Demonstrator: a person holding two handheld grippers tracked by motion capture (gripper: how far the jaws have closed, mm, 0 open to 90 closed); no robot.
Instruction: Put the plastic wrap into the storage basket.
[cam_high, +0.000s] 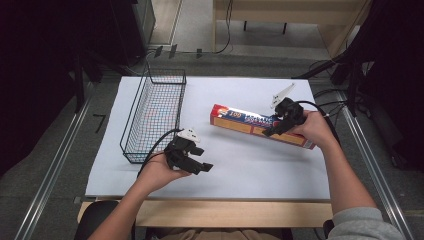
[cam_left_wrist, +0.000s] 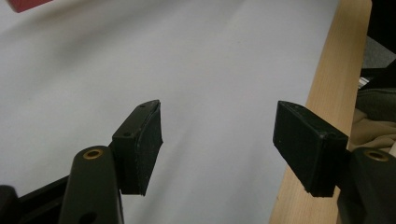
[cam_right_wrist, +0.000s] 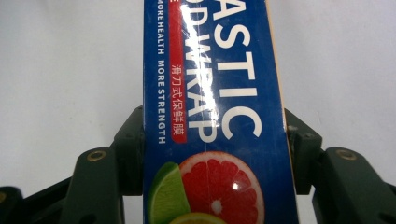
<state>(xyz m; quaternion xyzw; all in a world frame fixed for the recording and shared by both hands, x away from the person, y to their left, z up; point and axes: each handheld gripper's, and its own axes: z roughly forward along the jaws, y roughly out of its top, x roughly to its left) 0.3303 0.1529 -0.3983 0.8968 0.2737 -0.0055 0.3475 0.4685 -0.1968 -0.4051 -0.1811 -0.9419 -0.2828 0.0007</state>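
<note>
The plastic wrap box (cam_right_wrist: 217, 112) is deep blue with white lettering, a red label strip and pictured citrus (pink grapefruit, green lime); its side is orange with a red end. The wire basket (cam_high: 155, 112) is black, the table sheet (cam_high: 240, 175) white, both grippers' jaws matte black.

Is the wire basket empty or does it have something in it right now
Empty. In the high view the wire basket shows only the white table sheet through its mesh, and the plastic wrap box lies outside it, to its right.
</note>
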